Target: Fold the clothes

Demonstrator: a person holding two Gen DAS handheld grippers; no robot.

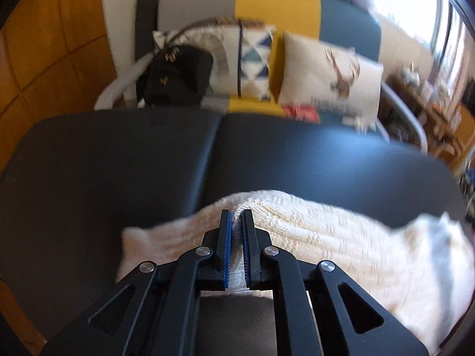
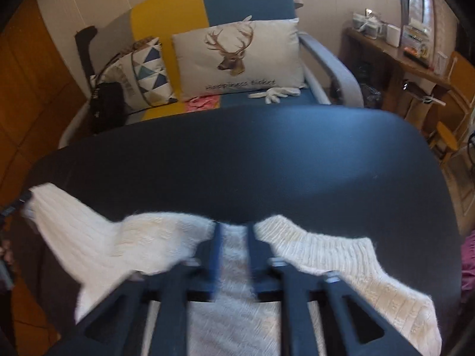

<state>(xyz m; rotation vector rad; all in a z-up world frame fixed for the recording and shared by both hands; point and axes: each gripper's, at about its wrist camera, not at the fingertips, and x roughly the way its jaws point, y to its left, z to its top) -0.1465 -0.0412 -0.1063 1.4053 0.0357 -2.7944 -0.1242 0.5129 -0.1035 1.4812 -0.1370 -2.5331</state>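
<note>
The white sweater (image 1: 311, 237) lies at the near edge of the dark surface (image 1: 118, 154). The left tongs (image 1: 236, 216) pinch a fold of it; the right tongs (image 2: 233, 231) are narrow, with knit between them.

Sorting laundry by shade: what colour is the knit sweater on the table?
Cream-white, ribbed knit sweater; clearest in the right wrist view.

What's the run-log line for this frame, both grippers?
step: fold in progress | left gripper: shut on white knit sweater | right gripper: open over sweater | surface: dark table
</note>
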